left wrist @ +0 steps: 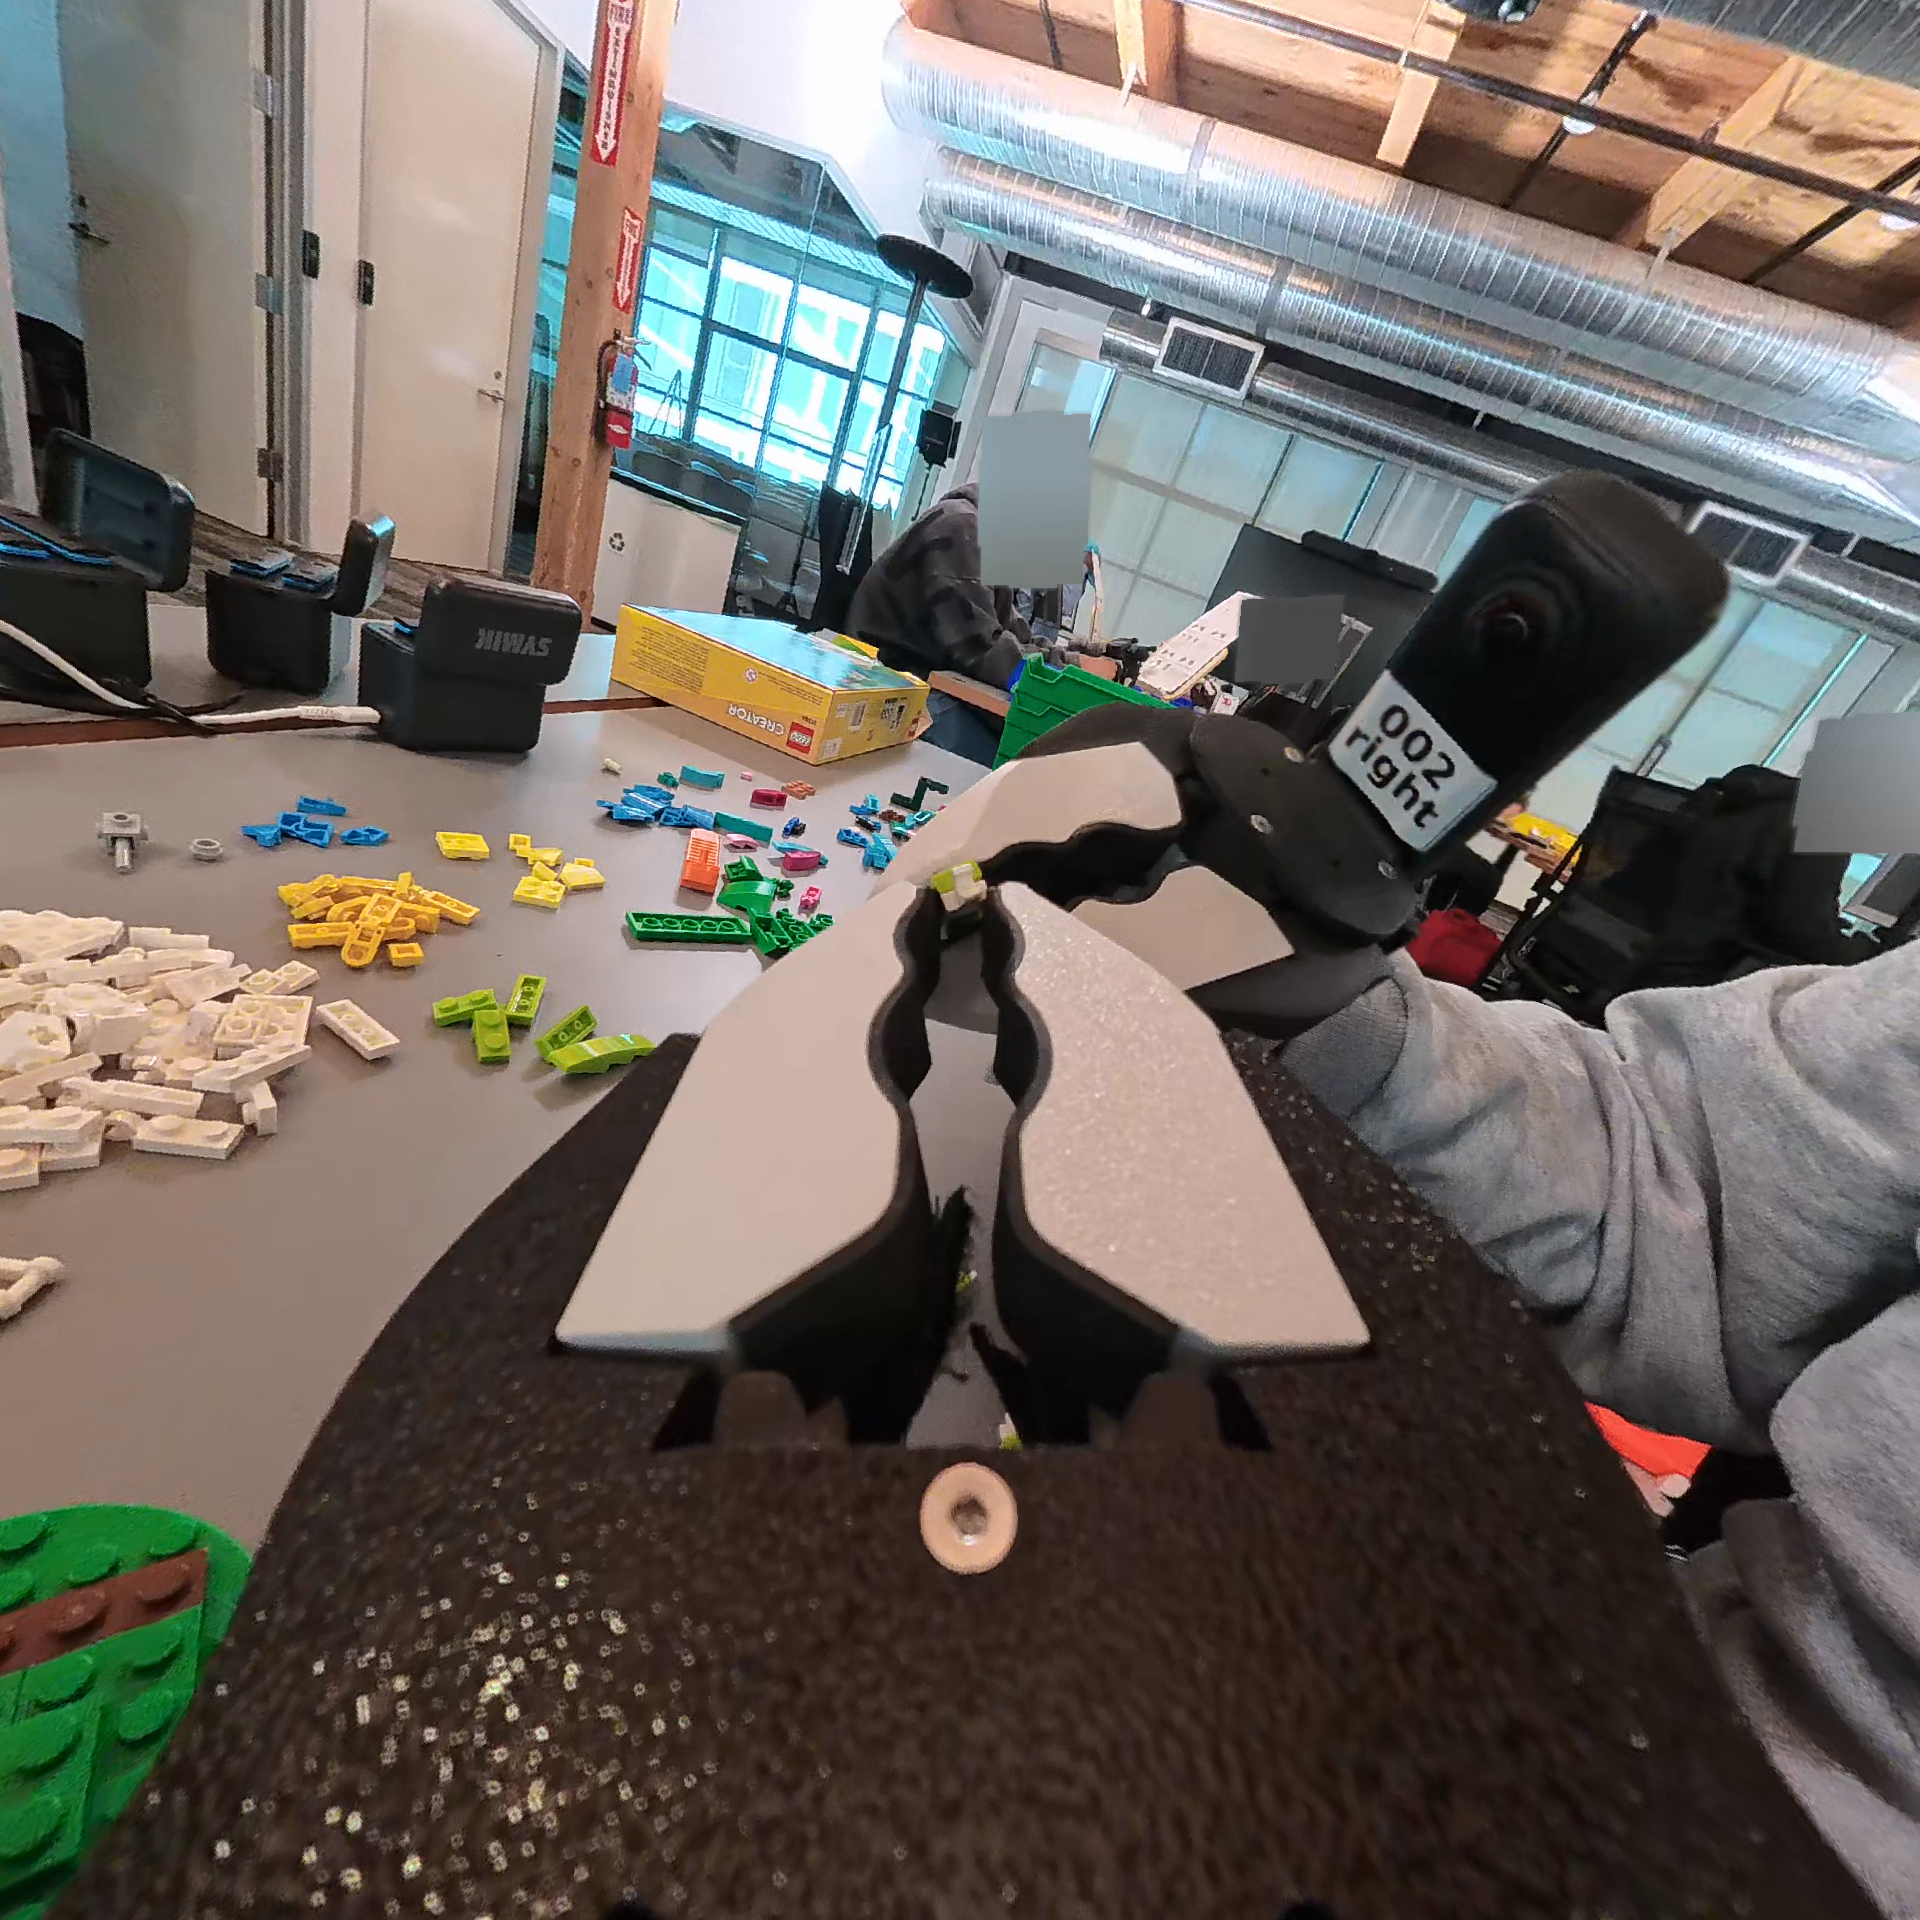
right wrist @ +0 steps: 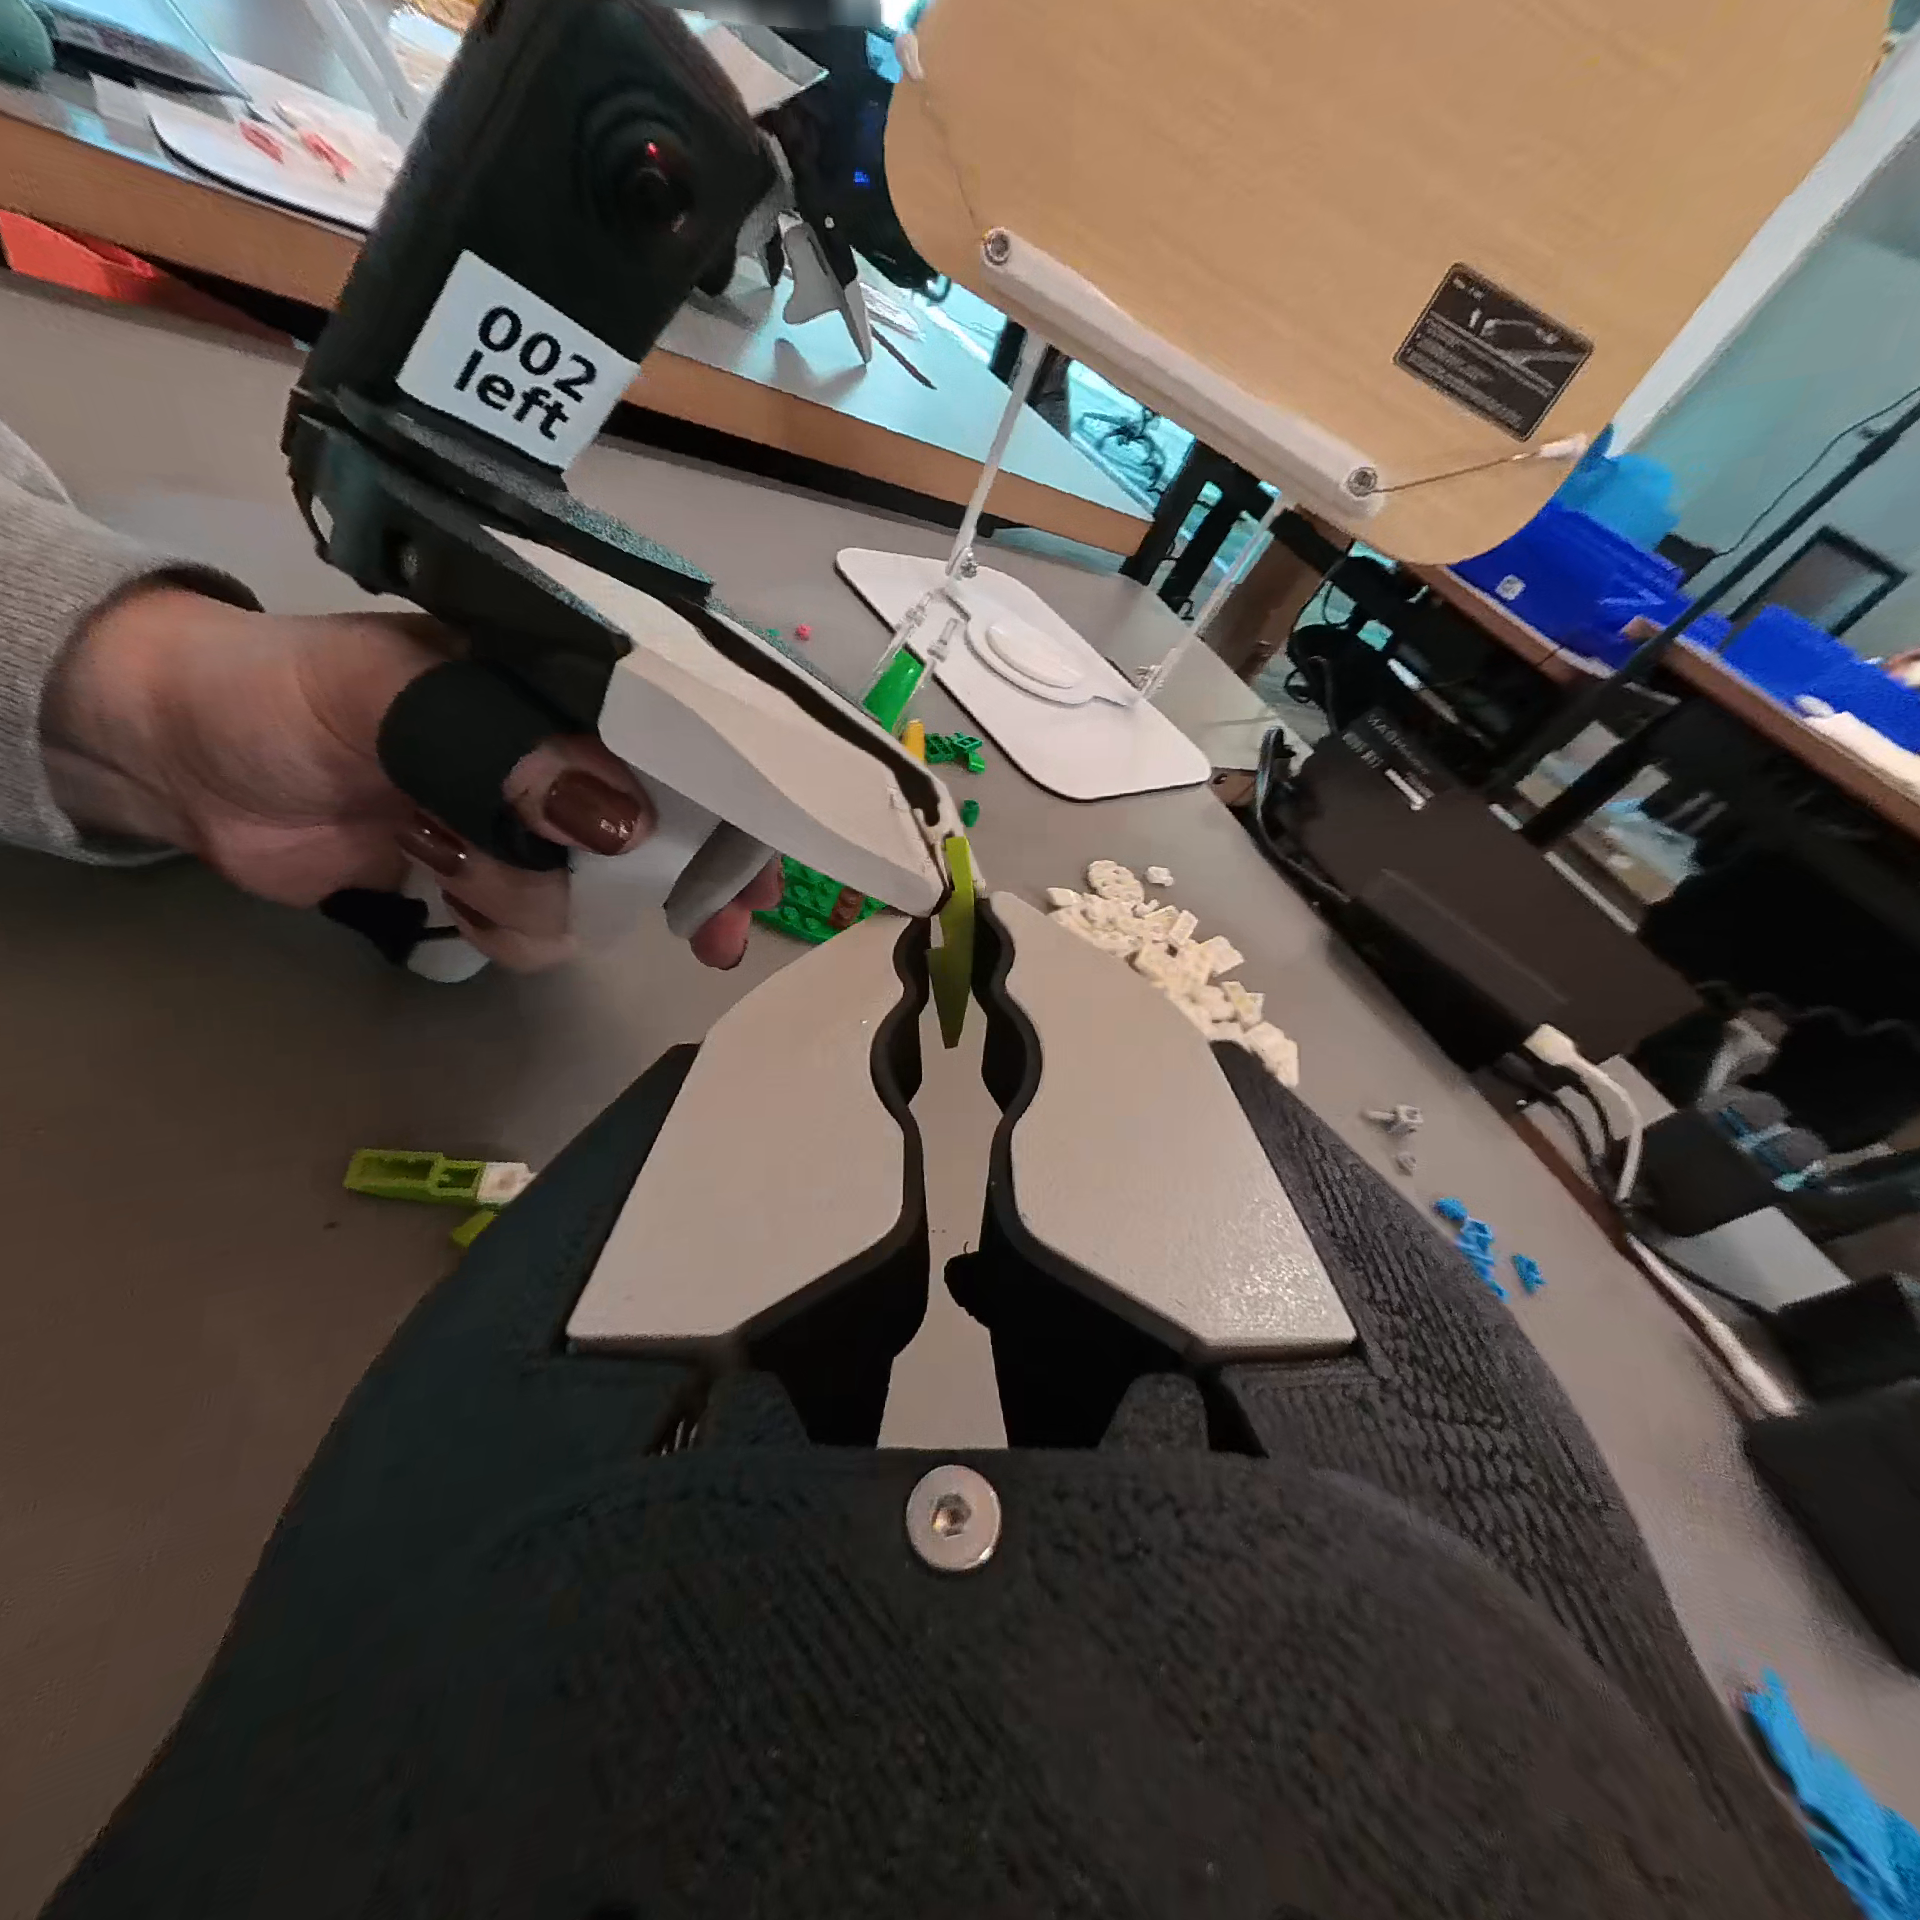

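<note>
Between both claws (right wrist: 954,925), lime piece (right wrist: 958,961)

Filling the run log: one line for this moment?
left tool: grips lime-and-white piece | right tool: grips same lime piece | above table

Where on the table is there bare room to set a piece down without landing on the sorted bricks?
The grey table is bare nearest the camera in the right wrist view, between the hand and the lime-and-white assembly. A bare strip runs between the white brick pile and the lime plates. Crowded: yellow bricks, blue and green bricks.
</note>
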### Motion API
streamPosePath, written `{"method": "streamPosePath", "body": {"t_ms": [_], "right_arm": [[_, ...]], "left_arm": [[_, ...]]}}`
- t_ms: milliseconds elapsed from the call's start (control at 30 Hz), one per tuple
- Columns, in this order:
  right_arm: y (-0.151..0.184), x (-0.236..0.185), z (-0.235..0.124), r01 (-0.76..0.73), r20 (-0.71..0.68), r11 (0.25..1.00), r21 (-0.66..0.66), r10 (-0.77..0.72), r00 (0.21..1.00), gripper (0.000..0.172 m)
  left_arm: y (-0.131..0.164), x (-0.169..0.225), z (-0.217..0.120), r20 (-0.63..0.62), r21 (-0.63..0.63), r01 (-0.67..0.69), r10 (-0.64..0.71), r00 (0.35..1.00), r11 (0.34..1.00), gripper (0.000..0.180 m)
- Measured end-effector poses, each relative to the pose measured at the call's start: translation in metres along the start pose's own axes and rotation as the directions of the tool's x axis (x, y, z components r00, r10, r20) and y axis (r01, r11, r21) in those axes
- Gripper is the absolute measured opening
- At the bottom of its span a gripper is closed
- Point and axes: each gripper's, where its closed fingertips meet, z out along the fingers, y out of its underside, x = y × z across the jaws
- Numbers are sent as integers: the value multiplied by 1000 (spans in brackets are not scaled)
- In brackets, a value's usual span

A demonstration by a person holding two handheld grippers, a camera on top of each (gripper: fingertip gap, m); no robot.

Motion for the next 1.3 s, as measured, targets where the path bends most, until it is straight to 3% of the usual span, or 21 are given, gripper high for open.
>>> {"method": "streamPosePath", "body": {"t_ms": [100, 200, 333, 467, 633, 867, 967, 1133, 1200, 1300], "right_arm": [[1, 0, 0, -12, 11, 1000, 4, 12, 1000, 6], [2, 5, 1, 151, -94, 988, -18, -152, 984, 7], [3, 14, 1, 427, -264, 897, -115, -442, 857, 6], [0, 17, -1, 558, -324, 811, -173, -582, 746, 6], [0, 15, -1, 620, -332, 758, -203, -649, 684, 6], [-8, 14, -4, 610, -356, 777, -156, -620, 699, 6], [-10, 11, -4, 528, -311, 845, -84, -526, 791, 6], [-17, 1, -5, 156, -101, 984, 83, -147, 984, 6], [-17, -2, -5, -38, 12, 993, 108, 37, 999, 6], [-18, -6, -6, -291, 179, 951, 108, 269, 946, 7]], "left_arm": [[1, 0, 0, 3, -6, -1, 1, 1000, 1000, 8], [1, -3, 1, -11, 5, 89, -89, 996, 996, 7], [2, -9, 1, 25, 16, 111, -112, 993, 994, 13], [0, -9, 1, 30, 30, 100, -101, 994, 995, 15], [0, -6, 2, 31, 26, 61, -61, 998, 998, 8], [-4, 1, 1, -4, 25, 27, -27, 1000, 999, 8], [-5, 5, 0, -30, 13, -18, 18, 999, 1000, 7], [-12, 14, -3, -75, 39, -56, 59, 995, 998, 7], [-13, 13, -4, -76, 50, -49, 53, 996, 998, 7], [-14, 13, -5, -71, 55, -70, 74, 995, 996, 7]]}}
